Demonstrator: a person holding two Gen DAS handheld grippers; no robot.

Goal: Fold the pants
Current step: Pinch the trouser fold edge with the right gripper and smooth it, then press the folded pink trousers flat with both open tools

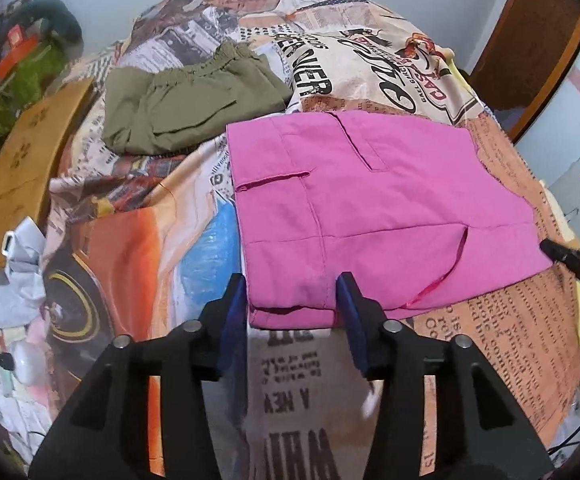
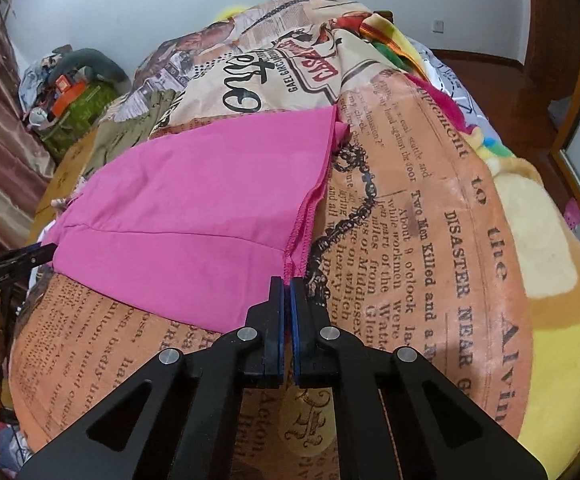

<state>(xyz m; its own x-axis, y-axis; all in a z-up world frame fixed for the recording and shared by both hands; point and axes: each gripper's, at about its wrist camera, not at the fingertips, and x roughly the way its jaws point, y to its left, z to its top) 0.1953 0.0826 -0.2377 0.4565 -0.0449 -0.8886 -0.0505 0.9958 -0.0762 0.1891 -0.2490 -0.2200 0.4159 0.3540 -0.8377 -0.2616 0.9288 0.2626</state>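
Note:
The pink pants lie folded flat on the newspaper-print bedspread. My left gripper is open, its jaws on either side of the pants' near left corner. In the right wrist view the pink pants spread left and away. My right gripper is shut on their near hem corner. The right gripper's tip shows at the pants' right edge in the left view. The left gripper shows at their left edge in the right view.
Folded olive-green pants lie behind the pink ones. A wooden board and white crumpled items sit at the left. A yellow plush blanket lies at the right. Clutter is piled by the wall.

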